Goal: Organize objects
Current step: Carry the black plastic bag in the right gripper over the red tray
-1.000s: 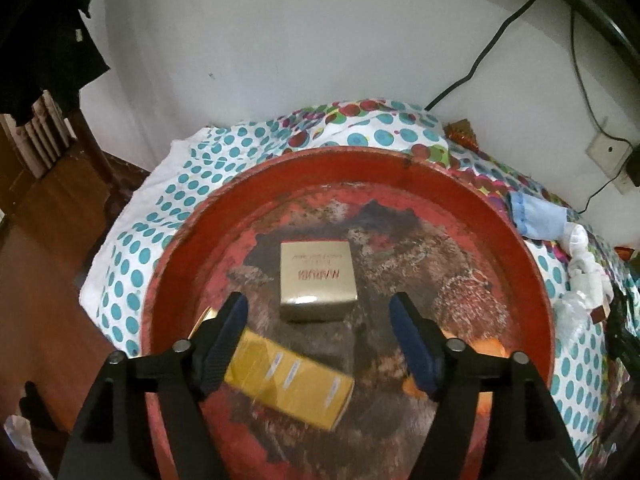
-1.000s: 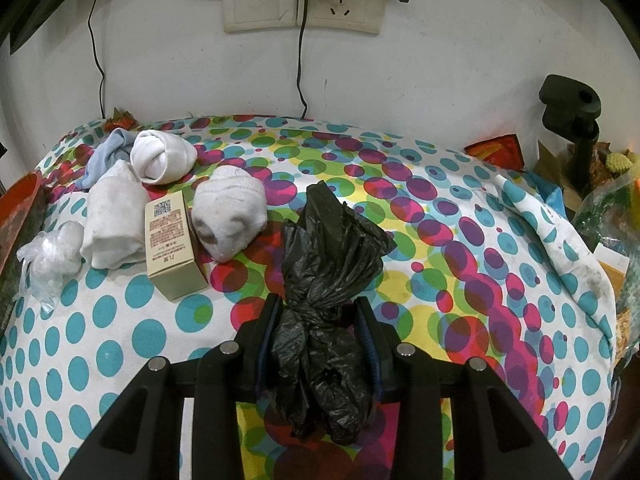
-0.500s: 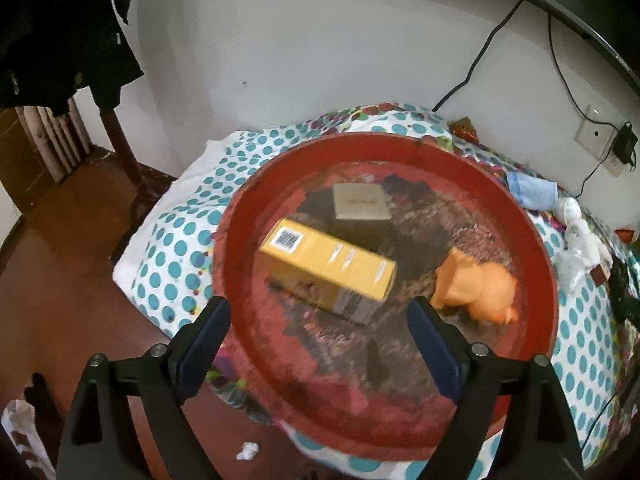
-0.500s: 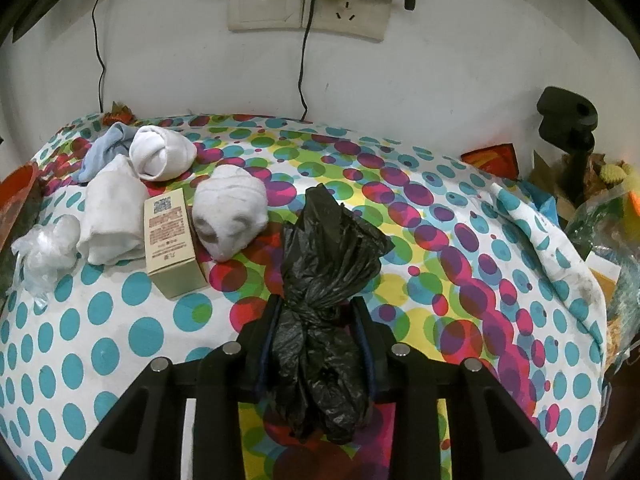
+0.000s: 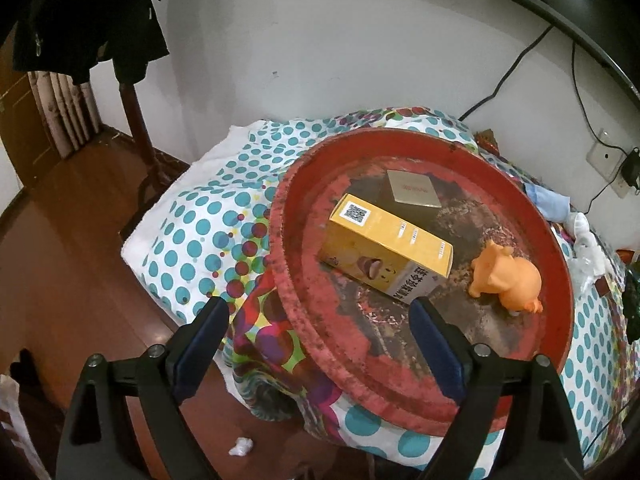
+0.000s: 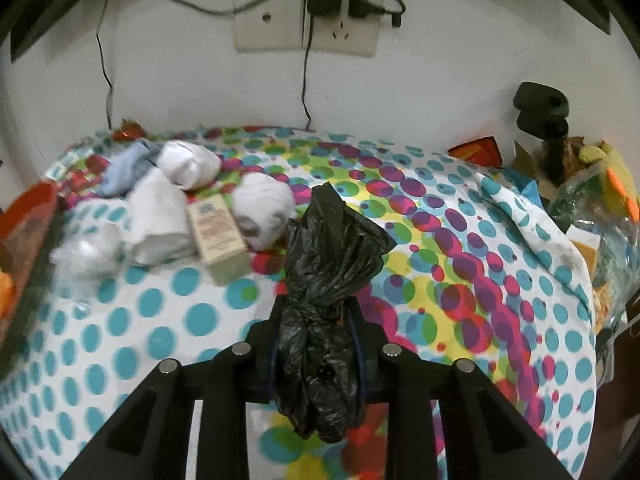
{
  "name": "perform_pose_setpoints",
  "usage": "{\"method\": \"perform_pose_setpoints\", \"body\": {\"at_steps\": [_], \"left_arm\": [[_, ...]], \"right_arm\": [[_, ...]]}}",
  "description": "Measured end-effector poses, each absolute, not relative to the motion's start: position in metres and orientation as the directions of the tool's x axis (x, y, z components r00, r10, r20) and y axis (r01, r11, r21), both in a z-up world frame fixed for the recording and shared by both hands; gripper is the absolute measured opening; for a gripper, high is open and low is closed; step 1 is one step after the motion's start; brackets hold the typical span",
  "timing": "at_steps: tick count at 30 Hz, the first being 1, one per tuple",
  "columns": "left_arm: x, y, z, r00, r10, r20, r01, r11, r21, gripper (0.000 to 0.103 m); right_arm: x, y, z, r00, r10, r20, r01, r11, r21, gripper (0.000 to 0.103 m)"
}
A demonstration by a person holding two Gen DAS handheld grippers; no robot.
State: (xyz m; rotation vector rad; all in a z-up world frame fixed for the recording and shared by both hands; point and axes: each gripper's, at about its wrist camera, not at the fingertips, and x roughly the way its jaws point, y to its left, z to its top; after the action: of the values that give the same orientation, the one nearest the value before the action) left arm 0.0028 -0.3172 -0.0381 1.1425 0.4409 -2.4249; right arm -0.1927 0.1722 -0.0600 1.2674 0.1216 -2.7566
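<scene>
Pulling back from the red tray [image 5: 556, 300], the left gripper [image 5: 318, 344] now hangs above its near edge with the jaws wide apart and nothing in them. A second ago it sat low over the tray, close to the gold box [image 5: 414, 194]; now the whole tray shows, and part of the wooden floor [image 5: 72, 264] on the left too. I think the left side has finished its drop and is free for the next thing.

On the tray lie three things: the long yellow box [image 5: 386, 254] on its side, the small gold box behind it, and an orange toy pig [image 5: 508, 280] on the right. Both boxes are stiff card with sharp corners. The pig looks smooth and rubbery. The tray is round, with worn, patchy paint.

The right gripper [image 6: 318, 344] has not let go. Its jaws stay clamped on the black plastic bag [image 6: 328, 276], which is thin, shiny and crinkled, and sticks up in a twisted bunch. It hangs over the dotted bed cover [image 6: 460, 264].

Far left on the bed wait soft white rolled socks [image 6: 188, 164], a blue cloth [image 6: 124, 168] and a pale card box [image 6: 218, 236]. These still need tidying.
</scene>
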Motion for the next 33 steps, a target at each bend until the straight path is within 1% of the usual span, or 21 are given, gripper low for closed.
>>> {"method": "perform_pose_setpoints", "body": {"at_steps": [9,15,20,24,33], "left_arm": [[0.001,-0.315,-0.041,-0.560,-0.264,-0.785,0.489,-0.870,-0.057,0.092],[0.003,-0.317,-0.041,-0.559,-0.276,-0.782,0.494,-0.868,-0.047,0.093],[0.003,-0.320,-0.042,-0.553,-0.290,-0.781,0.502,-0.864,-0.034,0.094],[0.003,-0.321,-0.043,-0.547,-0.300,-0.782,0.505,-0.863,-0.023,0.094],[0.002,-0.325,-0.045,-0.542,-0.298,-0.786,0.506,-0.862,-0.022,0.094]], "right_arm": [[-0.166,0.133,-0.036,-0.666,-0.117,-0.737,0.194,-0.981,-0.020,0.027],[-0.164,0.086,-0.022,-0.660,-0.185,-0.728,0.296,-0.955,-0.025,0.027],[-0.153,0.025,-0.020,-0.631,-0.247,-0.736,0.386,-0.922,-0.021,0.027],[-0.161,-0.007,-0.028,-0.597,-0.294,-0.747,0.455,-0.890,-0.014,0.027],[-0.159,-0.077,-0.039,-0.536,-0.342,-0.772,0.555,-0.831,-0.018,0.027]]}}
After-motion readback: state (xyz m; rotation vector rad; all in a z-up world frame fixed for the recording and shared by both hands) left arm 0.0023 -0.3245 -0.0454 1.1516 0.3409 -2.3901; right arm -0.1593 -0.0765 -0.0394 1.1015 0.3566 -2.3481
